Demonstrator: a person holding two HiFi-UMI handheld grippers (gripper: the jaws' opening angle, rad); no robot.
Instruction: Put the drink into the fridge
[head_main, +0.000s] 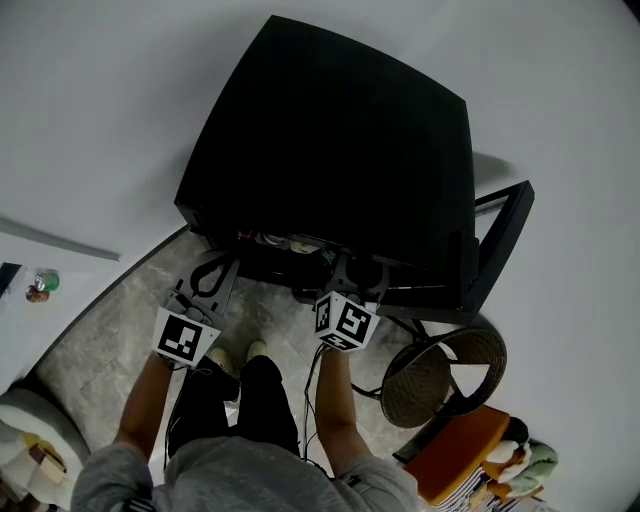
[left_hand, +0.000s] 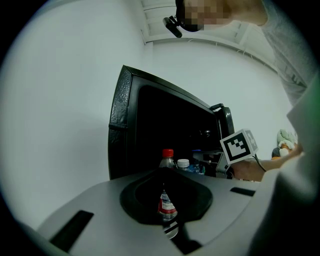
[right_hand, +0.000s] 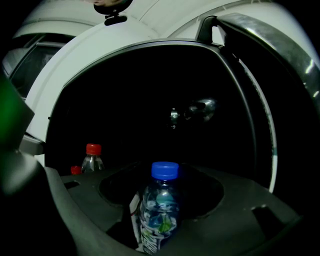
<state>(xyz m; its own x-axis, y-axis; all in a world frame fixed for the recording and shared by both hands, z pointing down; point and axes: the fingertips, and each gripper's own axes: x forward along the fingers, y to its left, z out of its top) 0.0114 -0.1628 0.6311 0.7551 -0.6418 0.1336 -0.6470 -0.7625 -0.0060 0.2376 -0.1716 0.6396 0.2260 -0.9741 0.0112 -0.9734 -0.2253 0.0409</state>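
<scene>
Fridge (head_main: 330, 130): black, boxy, door open; interior dark and hard to make out. Drink (right_hand: 160, 200): clear plastic bottle with a blue cap, base cut off, standing in the fridge opening between the wide-spread jaws of the right gripper (right_hand: 157, 227). Left gripper (left_hand: 170, 227): narrow, empty.

Left gripper (head_main: 208, 272): held out forward, close to level, nose tipped a shade down; marker cube on top.
Left jaws: closed on a red-capped bottle (left_hand: 167, 205), upright in the gap.
Right gripper (head_main: 355, 272): held out forward and level, marker cube on top.
Right jaws: spread wide; blue-capped bottle (right_hand: 159, 210) upright between them, pads not seen pressing it.
Right hand (left_hand: 250, 170): wrapped round the grip below its cube.
Left forearm (head_main: 140, 400): bare, stretched forward from a grey sleeve.
Right forearm (head_main: 335, 400): bare, stretched forward, roughly parallel to the left.
Spacing: grippers side by side, apart.
Legs (head_main: 240, 400): dark trousers, standing between the arms.
</scene>
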